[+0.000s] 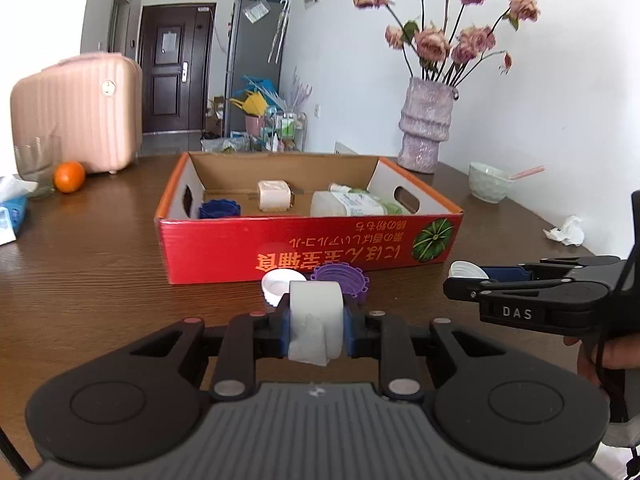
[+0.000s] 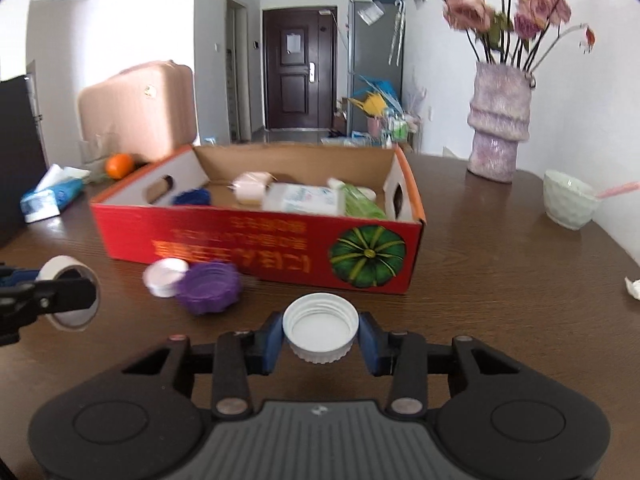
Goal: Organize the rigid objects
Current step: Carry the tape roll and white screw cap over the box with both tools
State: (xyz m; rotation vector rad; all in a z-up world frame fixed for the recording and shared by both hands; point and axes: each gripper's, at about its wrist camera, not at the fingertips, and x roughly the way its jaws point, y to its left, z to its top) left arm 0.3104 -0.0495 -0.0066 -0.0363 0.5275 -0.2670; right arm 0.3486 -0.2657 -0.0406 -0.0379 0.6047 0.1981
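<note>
Holding: each gripper pinches 1 item above the table [image 1: 100,264], short of the box [image 1: 304,248]
Left gripper [image 1: 316,326]: pressed onto a white tape roll [image 1: 316,320], the blue pads [image 1: 286,330] flat against its 2 sides; a loose tail of tape hangs from the roll toward the camera
Right gripper [image 2: 320,338]: pinching a white cap [image 2: 320,326] by its ribbed rim, open side up, blue pads [image 2: 370,344] touching left and right
Right gripper, from the left wrist: seen side-on at the right edge [image 1: 468,280], the white cap showing at its tip
Left gripper, from the right wrist: at the far left edge [image 2: 68,292], the roll's round face turned to the camera
Ahead of the left gripper: a second white cap [image 1: 276,286] and a purple cap [image 1: 340,280], touching each other on the table, just before the box's red front wall
Ahead of the right gripper: that same pair lies forward and to the left; the box wall with the green pumpkin print is straight on
Box contents: a blue cap [image 1: 219,208] at left, a cream block [image 1: 274,195] mid, a white bottle [image 1: 348,204] lying at right
Beyond: vase [image 1: 426,128] of pink flowers behind the box at right, bowl [image 1: 490,182] right of it, orange [image 1: 69,176] and pink case [image 1: 80,110] far left
</note>
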